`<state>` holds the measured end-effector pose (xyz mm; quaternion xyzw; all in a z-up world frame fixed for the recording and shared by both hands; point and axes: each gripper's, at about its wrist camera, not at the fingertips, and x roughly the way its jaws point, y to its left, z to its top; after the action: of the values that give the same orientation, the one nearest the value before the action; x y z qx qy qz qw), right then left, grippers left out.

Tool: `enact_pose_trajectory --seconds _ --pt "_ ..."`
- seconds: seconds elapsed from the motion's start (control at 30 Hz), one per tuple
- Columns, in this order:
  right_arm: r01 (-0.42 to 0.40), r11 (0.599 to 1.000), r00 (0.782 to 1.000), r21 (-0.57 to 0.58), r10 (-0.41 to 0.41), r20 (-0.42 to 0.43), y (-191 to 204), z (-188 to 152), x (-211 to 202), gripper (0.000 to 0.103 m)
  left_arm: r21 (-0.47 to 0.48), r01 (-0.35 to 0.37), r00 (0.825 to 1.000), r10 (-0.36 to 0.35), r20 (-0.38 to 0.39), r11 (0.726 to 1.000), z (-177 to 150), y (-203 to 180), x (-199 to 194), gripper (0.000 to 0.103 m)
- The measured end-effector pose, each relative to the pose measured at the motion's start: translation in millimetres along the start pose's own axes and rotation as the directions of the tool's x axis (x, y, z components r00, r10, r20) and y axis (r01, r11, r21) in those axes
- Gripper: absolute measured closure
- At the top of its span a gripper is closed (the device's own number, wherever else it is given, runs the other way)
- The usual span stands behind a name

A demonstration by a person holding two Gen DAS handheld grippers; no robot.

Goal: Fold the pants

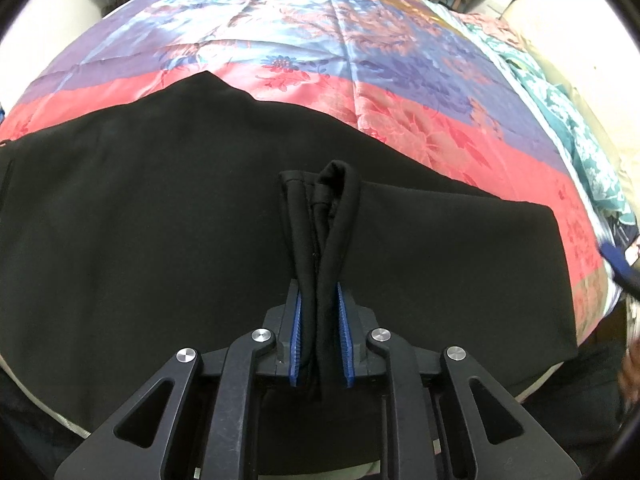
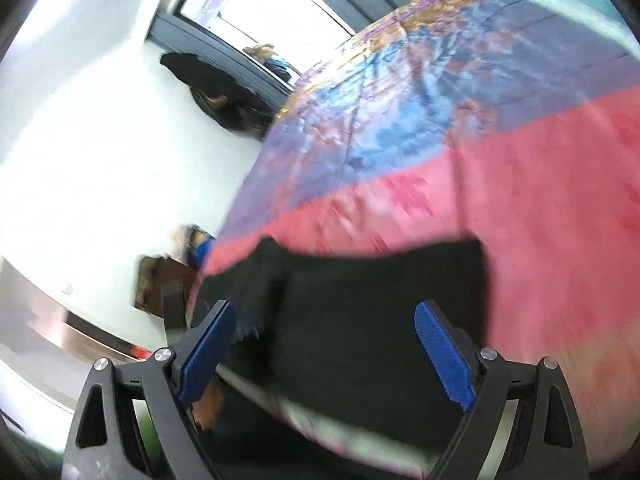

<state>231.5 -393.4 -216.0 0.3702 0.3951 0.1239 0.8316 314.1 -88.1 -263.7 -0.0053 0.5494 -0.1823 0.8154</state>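
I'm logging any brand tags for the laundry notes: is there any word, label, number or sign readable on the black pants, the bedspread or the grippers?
None can be read.
Black fabric pants: no tag or print shows.
Pink, blue and purple floral satin bedspread: pattern only, no lettering.
Left gripper and right gripper: plain black frames with blue ribbed pads, no markings; the right wrist view is motion-blurred.

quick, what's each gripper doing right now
Left gripper: closed on a bunched fold of the black pants.
Right gripper: open, fingers spread wide above the pants, holding nothing.
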Motion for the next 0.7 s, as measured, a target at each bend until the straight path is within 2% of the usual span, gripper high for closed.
enact_pose_trajectory --seconds 0.07,0.1,0.13,0.17,0.2,0.3,0.4,0.47,0.53,0.6,0.67,0.7 --pt "0.037 0.997 0.998 0.065 -0.033 -0.056 -18.0 15.5 34.4 0.012 -0.001 0.000 1.000 0.000 0.005 1.000 -1.0 0.0 0.5 0.085" --pt "0.088 0.991 0.992 0.101 -0.078 -0.104 -29.3 17.8 53.3 0.013 0.002 -0.001 1.000 0.001 0.009 1.000 -1.7 -0.3 0.5 0.084" --pt "0.161 0.977 0.973 0.141 -0.134 -0.188 -49.8 17.1 76.3 0.015 0.008 -0.002 1.000 0.002 0.013 1.000 -2.5 -1.0 0.9 0.084" --pt "0.167 0.976 0.970 0.142 -0.137 -0.201 -55.5 15.8 83.2 0.017 0.014 -0.004 1.000 0.004 0.015 1.000 -3.0 -0.9 1.1 0.084" --pt "0.165 0.980 0.974 0.112 -0.144 -0.175 -51.5 16.2 81.5 0.017 0.021 -0.007 1.000 0.006 0.016 1.000 -3.4 -1.5 1.0 0.084" --pt "0.228 0.973 0.961 0.021 -0.221 -0.167 -21.5 10.1 66.0 0.017 0.018 0.001 1.000 -0.002 0.023 1.000 -4.0 -0.3 0.7 0.083" --pt "0.141 0.989 0.983 -0.041 -0.145 -0.116 16.0 -12.8 35.4 0.016 -0.004 0.016 0.999 -0.016 0.029 1.000 -4.6 2.4 0.1 0.083" --pt "0.106 0.993 0.987 -0.054 -0.111 -0.117 28.6 -36.2 28.4 0.014 -0.009 0.021 0.999 -0.021 0.028 1.000 -4.4 2.7 0.0 0.082" --pt "0.113 0.992 0.978 -0.055 -0.120 -0.172 26.3 -62.5 34.8 0.012 -0.010 0.029 0.999 -0.028 0.025 1.000 -4.2 3.5 0.4 0.081" --pt "0.185 0.980 0.957 -0.077 -0.197 -0.213 18.2 -86.6 44.7 0.014 -0.014 0.035 0.999 -0.035 0.022 0.999 -4.1 3.8 0.4 0.079" --pt "0.204 0.972 0.965 -0.118 -0.220 -0.145 28.1 -93.9 34.6 0.014 -0.023 0.033 0.999 -0.033 0.018 0.999 -4.0 3.7 -3.0 0.070" --pt "0.216 0.966 0.966 -0.141 -0.233 -0.116 37.4 -92.3 26.7 0.014 -0.031 0.033 0.999 -0.032 0.016 0.999 -4.7 4.1 -6.1 0.056"
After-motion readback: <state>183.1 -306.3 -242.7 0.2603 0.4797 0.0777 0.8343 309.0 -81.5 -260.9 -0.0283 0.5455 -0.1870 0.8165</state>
